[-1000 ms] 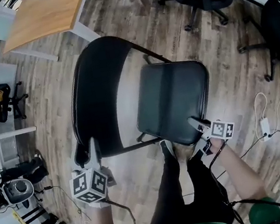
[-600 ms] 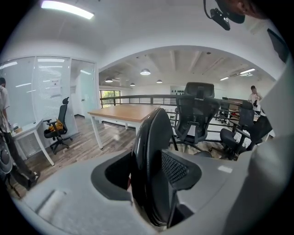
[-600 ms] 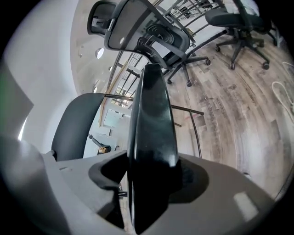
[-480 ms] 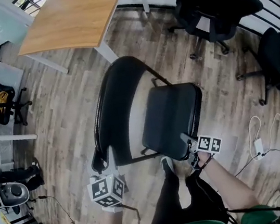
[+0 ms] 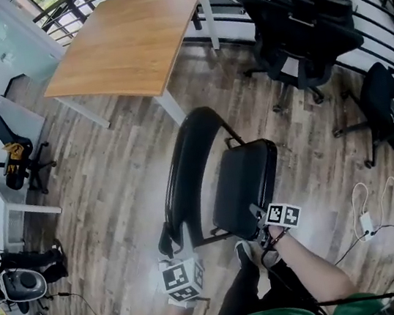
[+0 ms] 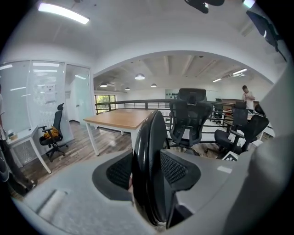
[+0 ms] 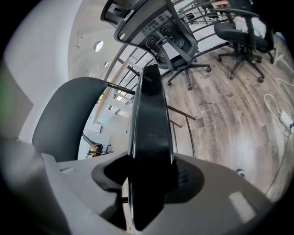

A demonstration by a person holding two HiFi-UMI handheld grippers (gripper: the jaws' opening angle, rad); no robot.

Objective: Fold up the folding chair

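Observation:
The black folding chair stands on the wood floor, its curved backrest [image 5: 183, 166] at the left and its seat [image 5: 243, 179] tilted up beside it. My left gripper [image 5: 169, 240] clamps the backrest's top rim; in the left gripper view the rim [image 6: 149, 165] runs upright between the pads. My right gripper [image 5: 257, 215] holds the seat's near edge, and the seat edge [image 7: 149, 133] fills the gap between its pads in the right gripper view. The jaws of both grippers have just been closing on these parts.
A wooden table [image 5: 127, 42] stands beyond the chair. Black office chairs [image 5: 302, 25] and a railing are at the upper right, another office chair [image 5: 15, 156] at the left. Cables and a power strip [image 5: 363, 223] lie on the floor to the right. The person's legs [image 5: 251, 285] are just behind the chair.
The seat has swung up toward the backrest, so the chair looks narrower. Both grippers have risen with it, the right one further. The head view now takes in more of the room.

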